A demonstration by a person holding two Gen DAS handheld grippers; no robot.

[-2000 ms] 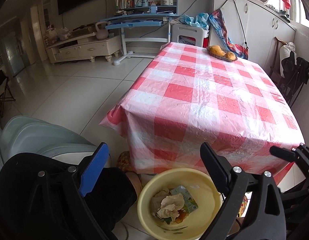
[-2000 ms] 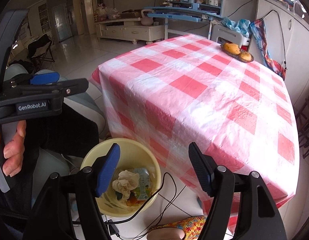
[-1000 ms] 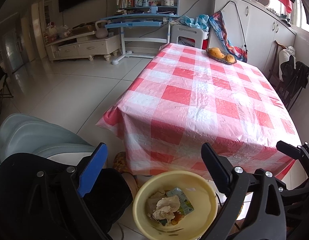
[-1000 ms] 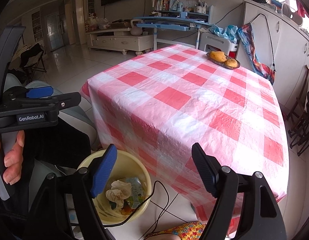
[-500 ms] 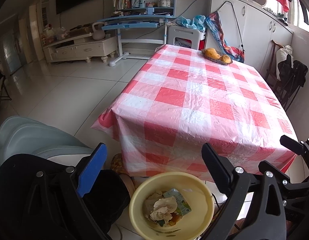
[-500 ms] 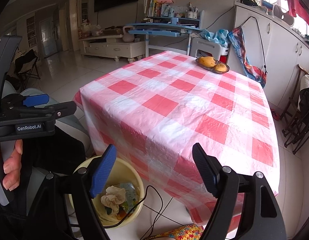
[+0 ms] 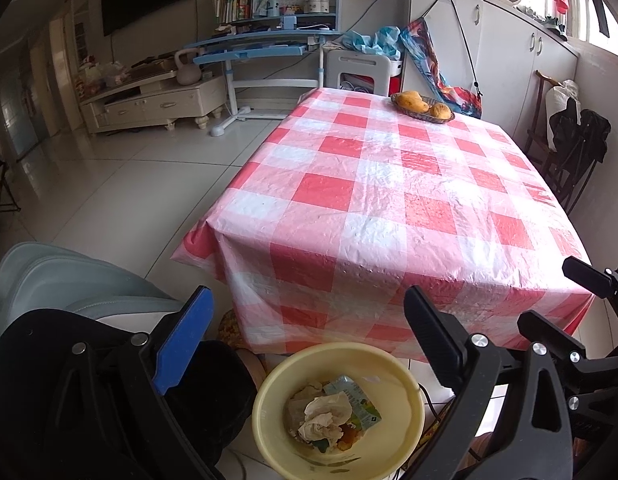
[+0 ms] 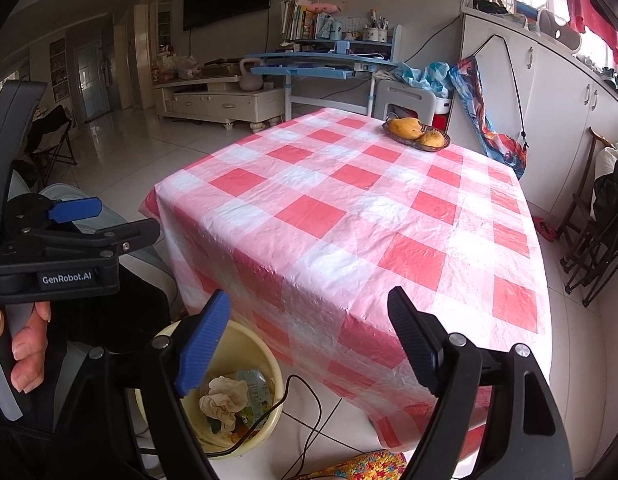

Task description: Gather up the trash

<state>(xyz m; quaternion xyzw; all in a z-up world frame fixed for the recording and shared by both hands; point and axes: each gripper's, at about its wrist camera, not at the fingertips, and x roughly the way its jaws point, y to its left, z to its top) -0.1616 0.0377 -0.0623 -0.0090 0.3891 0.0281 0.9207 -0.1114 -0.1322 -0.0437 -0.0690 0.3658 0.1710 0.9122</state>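
Yellow plastic catches our eye first: a round basin (image 7: 413, 432) sits on the tiled floor (image 7: 121, 184) at the near end of the desk (image 7: 389, 200), partly tucked under the overhang of its red-and-white checked cloth. Inside the basin lie a crumpled tissue (image 7: 323, 416), a printed blue-green packet (image 7: 359, 400) and some orange scraps we cannot identify.

We hold both tools above this spot, pointing down and forward. Our left gripper (image 7: 305, 340) has its jaws spread wide with nothing between the pads; through the gap we look straight down at the basin and the desk's near edge. Our right gripper (image 8: 309, 336) is also wide, its jaws opening at this moment, and it too holds nothing; the basin (image 8: 265, 360) shows below its blue left finger (image 8: 203, 336). A thin black cable (image 8: 305, 404) loops across the floor and over the basin's rim.

From the right camera we see the left gripper (image 8: 105, 220) from the side at the left edge, with a hand (image 8: 25, 344) wrapped around its handle.

On the far right part of the desk a shallow dish (image 7: 423, 110) holds yellow-orange fruit. A pale blue-grey seat (image 7: 69, 276) stands at near left, and a colourful knitted piece (image 8: 361, 466) lies on the floor at the near edge.
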